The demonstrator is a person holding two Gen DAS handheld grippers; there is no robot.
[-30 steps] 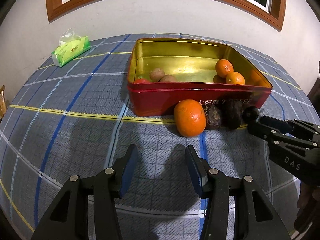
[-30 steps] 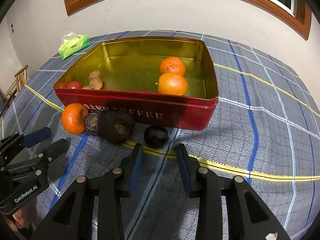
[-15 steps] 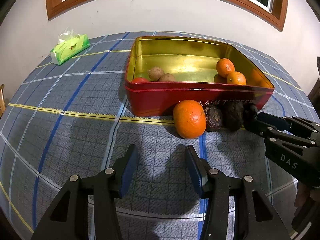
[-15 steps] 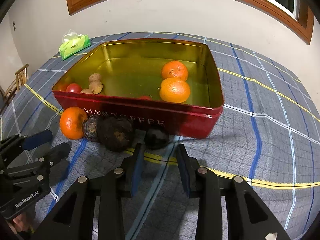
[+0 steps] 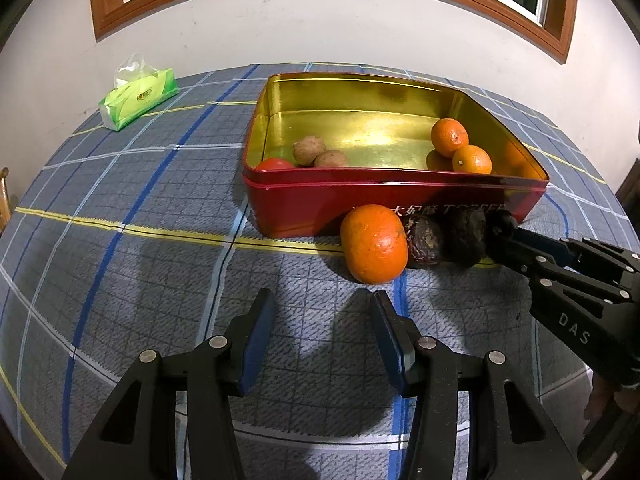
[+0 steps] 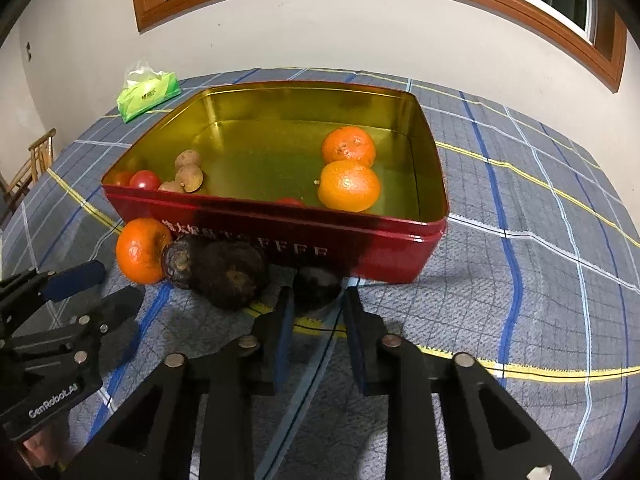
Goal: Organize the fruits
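Observation:
A red tin (image 6: 384,240) with a gold inside (image 5: 280,200) holds two oranges (image 6: 349,185), small brown fruits (image 6: 189,178) and red tomatoes (image 6: 145,180). In front of it lie an orange (image 5: 374,244), a wrinkled dark fruit (image 5: 424,240), a larger dark fruit (image 6: 232,276) and a small dark round fruit (image 6: 317,283). My right gripper (image 6: 318,300) is open, its fingertips on either side of the small dark fruit. My left gripper (image 5: 322,312) is open and empty, just short of the orange.
A green tissue pack (image 5: 138,98) lies at the far left of the checked tablecloth (image 5: 120,280), near the wall. A wooden chair (image 6: 36,156) stands off the table's left edge. The table's right part (image 6: 540,260) shows only cloth.
My right gripper has moved forward to the tin, so its fingertips now flank the small dark fruit. My left gripper has crept slightly closer to the orange.

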